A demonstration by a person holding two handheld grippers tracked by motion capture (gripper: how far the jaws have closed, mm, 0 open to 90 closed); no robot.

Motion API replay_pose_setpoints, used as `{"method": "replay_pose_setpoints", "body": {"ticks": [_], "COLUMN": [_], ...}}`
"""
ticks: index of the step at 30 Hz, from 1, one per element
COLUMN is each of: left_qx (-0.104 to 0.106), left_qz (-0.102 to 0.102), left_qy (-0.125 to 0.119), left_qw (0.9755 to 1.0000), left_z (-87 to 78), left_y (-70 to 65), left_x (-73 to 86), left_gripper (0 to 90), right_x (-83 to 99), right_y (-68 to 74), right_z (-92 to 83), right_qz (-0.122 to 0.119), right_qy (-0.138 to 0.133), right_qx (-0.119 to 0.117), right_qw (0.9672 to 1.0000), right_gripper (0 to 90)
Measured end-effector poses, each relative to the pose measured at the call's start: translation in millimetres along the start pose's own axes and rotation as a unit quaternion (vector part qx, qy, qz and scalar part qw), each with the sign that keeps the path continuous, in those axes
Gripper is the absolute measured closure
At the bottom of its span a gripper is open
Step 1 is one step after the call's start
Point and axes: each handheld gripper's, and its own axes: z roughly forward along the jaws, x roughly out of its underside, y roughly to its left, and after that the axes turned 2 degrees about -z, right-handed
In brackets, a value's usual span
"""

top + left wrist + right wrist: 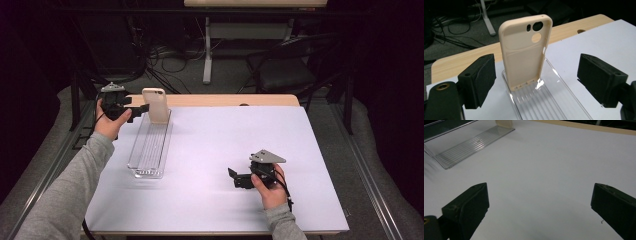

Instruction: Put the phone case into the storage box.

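No readable branding anywhere. Beige phone case (525,52) stands upright at the far end of the clear ribbed tray (148,150). My left hand-held gripper (536,80) is spread, case untouched; its view shows the camera cutouts. Right hand-held gripper (539,207) is spread over bare table (225,145).

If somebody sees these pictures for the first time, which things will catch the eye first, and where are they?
The eye goes first to the beige phone case, standing upright at the far end of a clear ribbed tray on the left of the white table. The left gripper is right beside it, its fingers spread wide and not touching the case. The right gripper sits open above bare table at the near right.
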Motion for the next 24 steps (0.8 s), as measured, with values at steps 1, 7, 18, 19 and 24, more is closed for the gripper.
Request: {"method": "replay_pose_setpoints", "body": {"ticks": [1, 7, 18, 19, 24], "left_qx": [0.002, 0.008, 0.018, 0.022, 0.025], "left_qz": [0.0, 0.001, 0.019, 0.024, 0.041], "left_qy": [0.001, 0.003, 0.01, 0.013, 0.02], "left_qw": [1.0, 1.0, 0.9996, 0.9994, 0.9986], "left_z": [-0.2, -3.4, -6.5, -7.0, -12.6], "left_y": [0.1, -0.7, -7.7, -8.9, -16.7], "left_x": [0.1, -0.3, -0.1, 0.0, 0.7], "left_gripper": [15.6, 15.0, 7.7, 5.7, 0.5], "right_x": [-0.2, -0.3, -2.3, -2.7, -6.0], "right_y": [0.5, 1.2, 1.2, 1.3, 0.9], "right_z": [-0.2, -0.6, -2.2, -2.4, -6.1], "right_qz": [0.001, -0.001, 0.001, 0.002, 0.001], "right_qy": [0.0, 0.001, 0.004, 0.002, -0.001], "right_qx": [0.0, -0.001, 0.001, 0.001, 0.004], "right_qw": [1.0, 1.0, 1.0, 1.0, 1.0], "right_gripper": [1.5, 1.5, 0.0, 0.0, 0.0]}}
